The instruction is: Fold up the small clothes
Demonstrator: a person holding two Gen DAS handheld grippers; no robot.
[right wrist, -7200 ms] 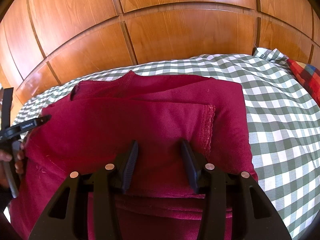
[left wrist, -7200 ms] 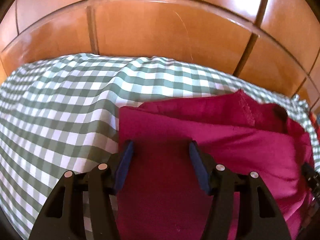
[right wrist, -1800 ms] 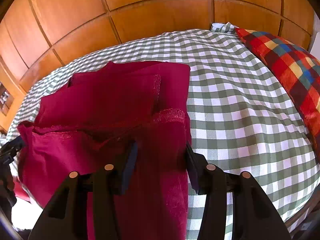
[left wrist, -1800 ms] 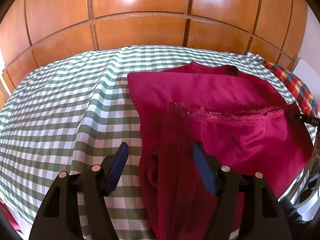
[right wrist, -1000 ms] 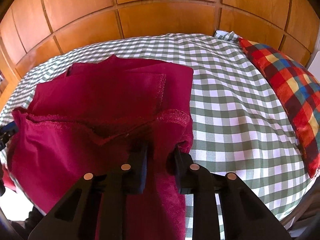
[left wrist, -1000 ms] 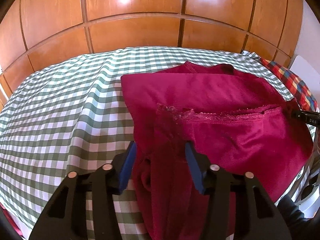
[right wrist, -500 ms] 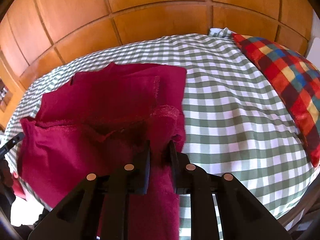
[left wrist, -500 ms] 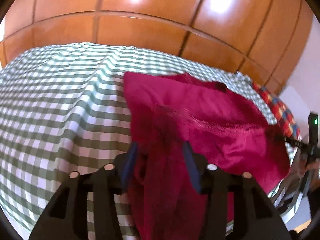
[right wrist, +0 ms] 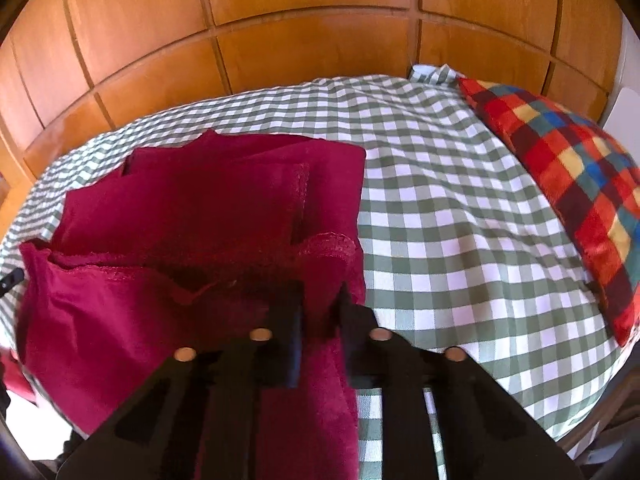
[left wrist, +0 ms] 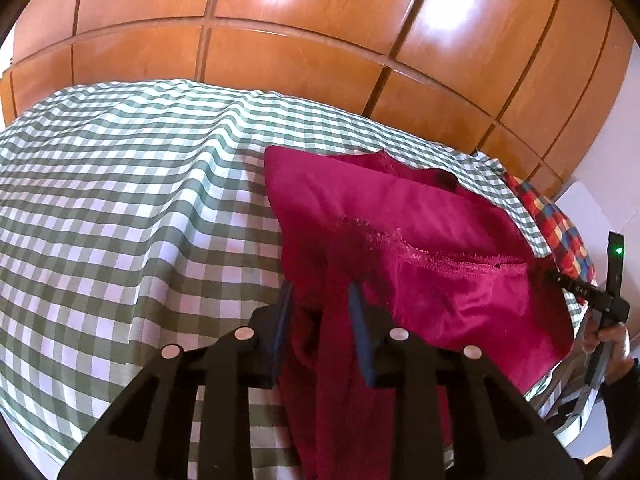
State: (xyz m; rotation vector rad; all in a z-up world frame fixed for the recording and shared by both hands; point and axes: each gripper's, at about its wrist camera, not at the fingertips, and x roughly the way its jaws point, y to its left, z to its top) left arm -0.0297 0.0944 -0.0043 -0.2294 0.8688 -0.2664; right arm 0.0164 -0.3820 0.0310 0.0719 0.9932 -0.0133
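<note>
Now both jaws have narrowed since a second ago, so the left hand-held gripper and right hand-held gripper each pinch the red garment's near hem, lifted off the checked bed, ready to fold away.

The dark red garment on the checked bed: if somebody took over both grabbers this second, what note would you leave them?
Left hand-held gripper: shut on the dark red fabric garment, at its near left corner.
Right hand-held gripper: shut on the same garment's near right corner.
Garment: far part lies flat on the green-and-white checked bedcover, sides already folded in; near hem is lifted between the two grippers.
Multicoloured checked cushion lies to the right, apart from the garment.
Left to do: probably carry the hem towards the wooden panel wall, lay it down, release.
</note>
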